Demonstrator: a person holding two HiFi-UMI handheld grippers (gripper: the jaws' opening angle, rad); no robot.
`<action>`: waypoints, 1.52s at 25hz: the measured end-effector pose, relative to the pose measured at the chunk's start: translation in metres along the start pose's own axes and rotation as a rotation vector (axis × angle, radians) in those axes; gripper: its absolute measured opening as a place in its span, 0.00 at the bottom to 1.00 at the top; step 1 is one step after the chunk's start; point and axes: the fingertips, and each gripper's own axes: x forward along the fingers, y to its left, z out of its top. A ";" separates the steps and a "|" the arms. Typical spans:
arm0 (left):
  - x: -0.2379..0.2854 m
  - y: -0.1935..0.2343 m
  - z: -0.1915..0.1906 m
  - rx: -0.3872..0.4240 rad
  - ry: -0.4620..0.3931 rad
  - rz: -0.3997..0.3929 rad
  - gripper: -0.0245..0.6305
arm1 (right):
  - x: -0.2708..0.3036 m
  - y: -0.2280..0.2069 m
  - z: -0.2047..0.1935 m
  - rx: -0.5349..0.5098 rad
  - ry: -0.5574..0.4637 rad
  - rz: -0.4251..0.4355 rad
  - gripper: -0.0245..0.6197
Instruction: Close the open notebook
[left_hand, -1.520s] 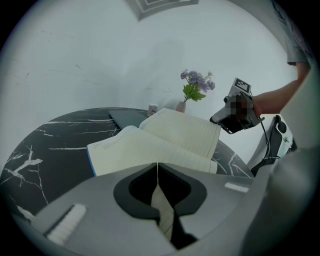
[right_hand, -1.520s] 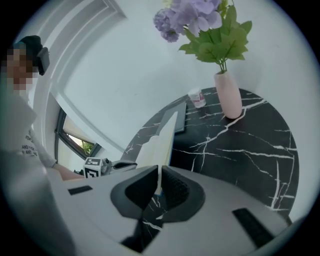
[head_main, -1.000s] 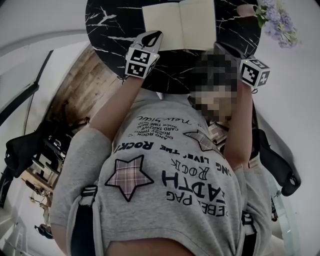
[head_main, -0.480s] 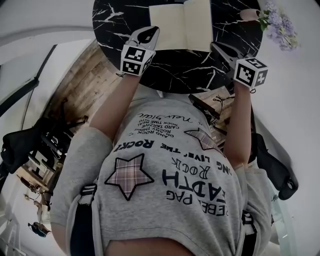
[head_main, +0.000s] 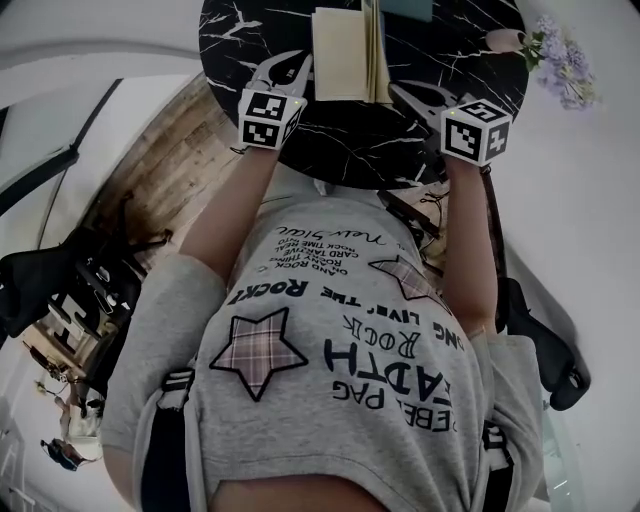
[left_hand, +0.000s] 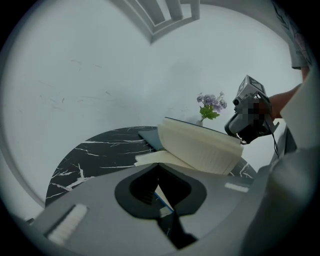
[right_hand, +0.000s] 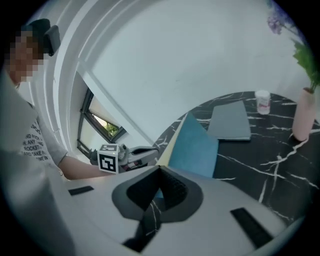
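Both bare forearms reach forward over the round black marble bench (head_main: 250, 40), and each one tips its tool down toward the top. The left hand-held gripper (head_main: 300, 64) has its jaws together with nothing pinched. Its tips sit just beside the left edge of the notebook (head_main: 340, 55), and I cannot tell whether they touch it. The right hand-held gripper (head_main: 400, 92) comes in at a slant from the notebook's right. Its jaws are also fully closed and empty, and its tips are right at the lower edge of the raised blue cover (right_hand: 195, 145).

The notebook lies on the middle of the bench, half closed. Its left half is flat, and its right half stands steeply with the cream pages fanned and the blue cover facing right.

Bare marble runs from the notebook to the near rim and out to the left rim. Beyond the notebook a grey flat book (right_hand: 230, 122) lies well apart from it. A small white jar (right_hand: 262, 101) stands just behind that book. A pink vase (head_main: 503, 40) of purple flowers (head_main: 560, 60) stands near the right rim. A white wall (left_hand: 100, 75) rises behind the bench.

I count two hand-held grippers, one notebook, one grey book, one jar and one vase.
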 end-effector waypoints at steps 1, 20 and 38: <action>-0.003 0.002 -0.001 -0.003 0.000 0.008 0.05 | 0.011 0.007 -0.001 0.000 0.012 0.029 0.06; -0.033 0.021 -0.025 -0.040 0.021 0.065 0.05 | 0.141 -0.026 -0.087 0.016 0.366 -0.029 0.06; -0.037 0.005 0.008 0.002 -0.035 0.038 0.05 | 0.089 -0.008 -0.019 0.030 0.104 0.019 0.06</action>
